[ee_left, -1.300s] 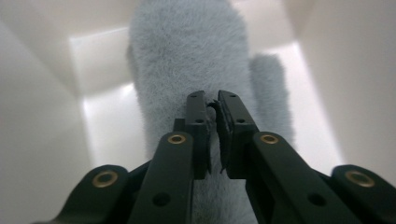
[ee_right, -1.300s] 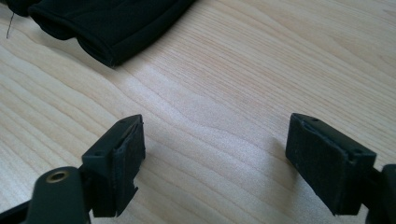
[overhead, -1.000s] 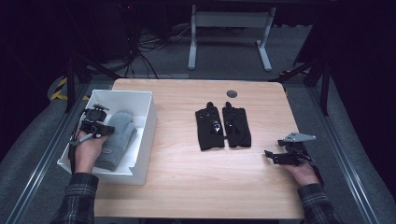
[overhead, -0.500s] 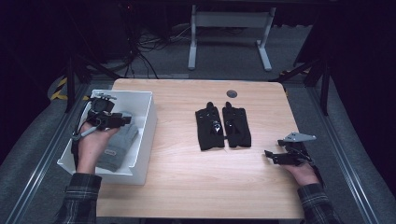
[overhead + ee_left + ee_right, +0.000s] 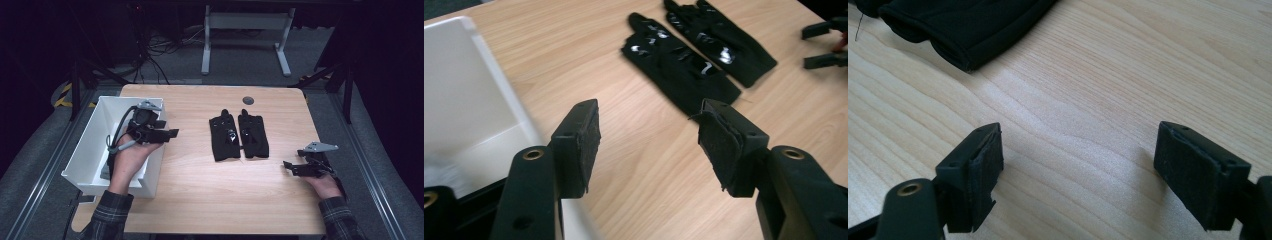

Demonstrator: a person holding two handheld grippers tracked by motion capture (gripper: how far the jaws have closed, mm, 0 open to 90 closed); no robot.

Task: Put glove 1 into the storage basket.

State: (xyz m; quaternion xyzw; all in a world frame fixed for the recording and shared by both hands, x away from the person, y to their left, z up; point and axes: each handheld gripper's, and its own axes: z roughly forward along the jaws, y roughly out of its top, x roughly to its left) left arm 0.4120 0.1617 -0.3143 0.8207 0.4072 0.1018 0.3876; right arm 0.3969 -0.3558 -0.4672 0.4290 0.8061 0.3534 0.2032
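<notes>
Wooden table (image 5: 200, 200); left gripper (image 5: 159, 134) has just left the white bin (image 5: 90, 145), jaws opening, empty, grey item dropped inside; now aims at black gloves (image 5: 239, 135) mid-table; right gripper (image 5: 295, 169) open beside gloves.

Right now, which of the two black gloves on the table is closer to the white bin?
The left glove of the pair is closer to the white bin; the right glove lies beside it, farther from the bin and nearer the right gripper.
</notes>
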